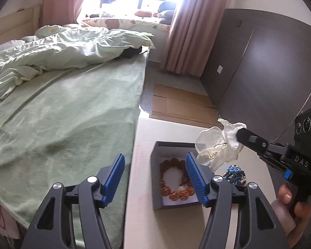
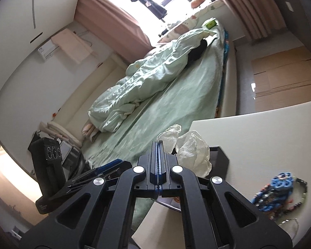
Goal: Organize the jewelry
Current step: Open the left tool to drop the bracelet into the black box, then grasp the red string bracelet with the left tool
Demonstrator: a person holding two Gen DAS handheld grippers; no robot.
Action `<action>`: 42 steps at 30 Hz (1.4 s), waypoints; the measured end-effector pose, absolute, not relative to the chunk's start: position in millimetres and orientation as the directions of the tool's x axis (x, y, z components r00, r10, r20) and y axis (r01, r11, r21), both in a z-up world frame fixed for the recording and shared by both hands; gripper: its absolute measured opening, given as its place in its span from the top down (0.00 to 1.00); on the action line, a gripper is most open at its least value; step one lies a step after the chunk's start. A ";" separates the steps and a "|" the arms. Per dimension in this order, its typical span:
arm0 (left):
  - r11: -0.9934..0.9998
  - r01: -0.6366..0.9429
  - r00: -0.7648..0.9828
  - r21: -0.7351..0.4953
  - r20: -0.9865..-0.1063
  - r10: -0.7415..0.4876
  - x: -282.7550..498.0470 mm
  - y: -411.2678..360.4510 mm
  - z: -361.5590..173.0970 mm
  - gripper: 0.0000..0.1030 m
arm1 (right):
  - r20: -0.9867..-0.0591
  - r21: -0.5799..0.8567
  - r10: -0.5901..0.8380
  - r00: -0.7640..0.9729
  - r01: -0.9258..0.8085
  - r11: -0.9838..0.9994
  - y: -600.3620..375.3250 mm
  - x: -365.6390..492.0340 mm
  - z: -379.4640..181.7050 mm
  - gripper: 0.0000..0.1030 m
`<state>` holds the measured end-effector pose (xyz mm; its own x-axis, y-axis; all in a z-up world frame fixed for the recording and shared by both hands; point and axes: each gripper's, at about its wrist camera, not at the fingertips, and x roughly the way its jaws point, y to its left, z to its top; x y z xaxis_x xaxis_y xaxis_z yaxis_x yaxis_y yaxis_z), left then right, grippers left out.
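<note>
A grey open box [image 1: 158,178] sits on the cream table [image 1: 147,224] and holds an orange bead bracelet [image 1: 177,195]. My right gripper [image 1: 239,133] is shut on a sheer white pouch [image 1: 214,147] with a gold chain inside, held above the box's right edge. In the right wrist view the pouch [image 2: 191,147] hangs past the closed fingertips [image 2: 159,145]. My left gripper [image 1: 154,176] is open and empty, hovering over the box's near left side. A pile of blue and dark bead jewelry [image 1: 235,174] lies right of the box; it also shows in the right wrist view [image 2: 277,193].
A bed with a green sheet [image 1: 62,114] and a rumpled duvet [image 1: 58,49] lies left of the table. Flattened cardboard [image 1: 180,105] lies on the floor beyond the table. A dark wardrobe [image 1: 259,66] stands at right.
</note>
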<state>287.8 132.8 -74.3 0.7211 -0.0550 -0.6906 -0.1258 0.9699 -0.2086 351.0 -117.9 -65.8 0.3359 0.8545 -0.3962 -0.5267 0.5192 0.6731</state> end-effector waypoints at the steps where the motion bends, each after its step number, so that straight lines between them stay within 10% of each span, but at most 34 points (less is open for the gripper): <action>1: 0.969 -0.134 0.721 -0.209 -0.691 -0.049 285.2 136.7 -74.6 0.38 | -0.399 0.671 0.857 0.325 -0.534 0.515 -112.8 349.8 -66.2 0.98; 4: 0.966 -0.158 0.724 -0.206 -0.689 -0.028 278.4 144.8 -73.8 0.30 | -0.448 0.658 0.845 0.292 -0.532 0.533 -96.1 348.6 -71.9 0.96; 8: 0.961 -0.180 0.713 -0.212 -0.701 -0.021 275.4 148.6 -74.7 0.25 | -0.524 0.652 0.795 0.306 -0.455 0.606 -97.6 352.2 -83.8 0.31; 9: 0.961 -0.179 0.714 -0.212 -0.699 -0.021 274.6 148.7 -74.3 0.23 | -0.518 0.643 0.786 0.338 -0.452 0.618 -103.5 351.4 -80.8 0.29; 42: 0.973 -0.020 0.714 -0.228 -0.685 -0.145 258.5 35.0 -69.6 0.22 | -0.699 0.512 0.550 0.457 -0.217 0.831 -236.0 285.0 -113.4 0.29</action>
<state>258.5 35.0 -69.6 0.7143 -0.1454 -0.6846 -0.0203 0.9735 -0.2279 285.0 -236.0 -113.4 0.4566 0.5504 -0.6990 -0.2170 0.8308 0.5125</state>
